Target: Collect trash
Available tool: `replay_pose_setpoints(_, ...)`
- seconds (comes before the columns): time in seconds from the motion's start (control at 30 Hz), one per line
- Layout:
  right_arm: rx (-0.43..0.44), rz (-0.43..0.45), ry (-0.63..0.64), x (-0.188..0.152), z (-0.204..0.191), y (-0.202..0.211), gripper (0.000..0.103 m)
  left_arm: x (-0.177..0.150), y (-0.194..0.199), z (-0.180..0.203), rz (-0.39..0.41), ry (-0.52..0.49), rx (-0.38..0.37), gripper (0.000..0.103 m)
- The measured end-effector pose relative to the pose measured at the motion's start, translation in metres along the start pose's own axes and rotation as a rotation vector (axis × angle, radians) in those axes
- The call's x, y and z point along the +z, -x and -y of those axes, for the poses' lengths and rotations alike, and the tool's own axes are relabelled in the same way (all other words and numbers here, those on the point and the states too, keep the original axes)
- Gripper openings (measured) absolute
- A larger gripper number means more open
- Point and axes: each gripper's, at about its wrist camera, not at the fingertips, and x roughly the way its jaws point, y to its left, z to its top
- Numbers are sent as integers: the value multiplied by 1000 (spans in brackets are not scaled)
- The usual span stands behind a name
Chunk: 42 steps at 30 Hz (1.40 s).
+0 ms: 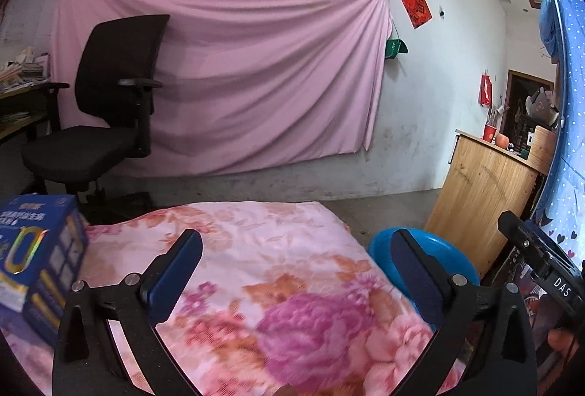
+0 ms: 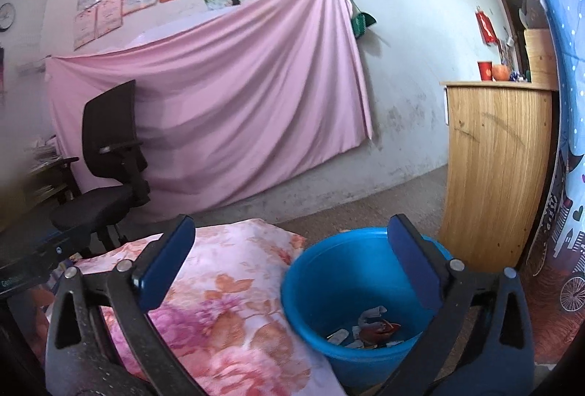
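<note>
Both the left hand-held gripper and the right hand-held gripper stand wide open and hold nothing. Paper scraps already lie in the blue bucket, just right of the floral-covered tabletop. I judge that a drop is finished, so the next move calls for finding another piece, perhaps the blue box at the near left.

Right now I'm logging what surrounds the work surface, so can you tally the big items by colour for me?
Blue: 2, the bucket and the box
Black: 1, the office chair
Pink: 2, the wall sheet and the floral cloth
Wood: 1, the cabinet
Total: 6
</note>
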Motion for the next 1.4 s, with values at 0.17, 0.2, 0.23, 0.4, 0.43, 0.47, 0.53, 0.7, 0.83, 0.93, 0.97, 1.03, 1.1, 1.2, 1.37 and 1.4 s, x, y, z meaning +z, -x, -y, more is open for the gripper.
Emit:
replay_pose_setpoints(0.17, 26, 18, 24, -13, -24, 27, 103, -14, 30, -15, 8, 0, 29, 101)
replay_pose_setpoints(0.2, 30, 22, 32, -16, -30, 34, 103, -18, 37, -18, 12, -3, 37, 101)
replay_pose_setpoints(0.23, 32, 24, 33, -17, -31, 37, 103, -21, 44, -20, 18, -5, 45, 101)
replay_pose_setpoints(0.4, 49, 13, 48, -30, -51, 57, 103, -34, 69, -33, 34, -5, 83, 101)
replay_pose_setpoints(0.43, 52, 15, 49, -32, -53, 61, 103, -36, 73, -35, 36, -4, 87, 101)
replay_pose_setpoints(0.47, 59, 12, 51, -34, -57, 65, 103, -39, 79, -37, 41, -3, 95, 101)
replay_pose_setpoints(0.53, 67, 7, 53, -39, -64, 71, 103, -42, 88, -40, 52, 0, 103, 101)
replay_pose_setpoints(0.7, 73, 15, 61, -52, -75, 86, 103, -52, 105, -43, 63, 3, 111, 101)
replay_pose_setpoints(0.83, 68, 21, 48, -60, -79, 97, 103, -61, 113, -45, 64, 5, 114, 101)
replay_pose_setpoints(0.93, 58, 28, 43, -65, -80, 103, 103, -68, 118, -48, 65, 12, 118, 101)
replay_pose_setpoints(0.97, 55, 31, 43, -67, -80, 105, 103, -69, 119, -50, 62, 14, 119, 101)
replay_pose_setpoints(1.03, 53, 34, 45, -71, -80, 108, 103, -72, 120, -50, 61, 16, 121, 101)
replay_pose_setpoints(1.1, 49, 34, 57, -74, -83, 109, 103, -74, 121, -50, 56, 18, 122, 101)
replay_pose_setpoints(1.2, 51, 28, 75, -79, -85, 109, 103, -77, 122, -50, 58, 16, 127, 101)
replay_pose_setpoints(1.37, 52, 13, 91, -83, -89, 107, 103, -79, 121, -52, 59, 19, 133, 101)
replay_pose_setpoints(1.4, 52, 12, 92, -83, -89, 107, 103, -79, 121, -53, 59, 22, 133, 101)
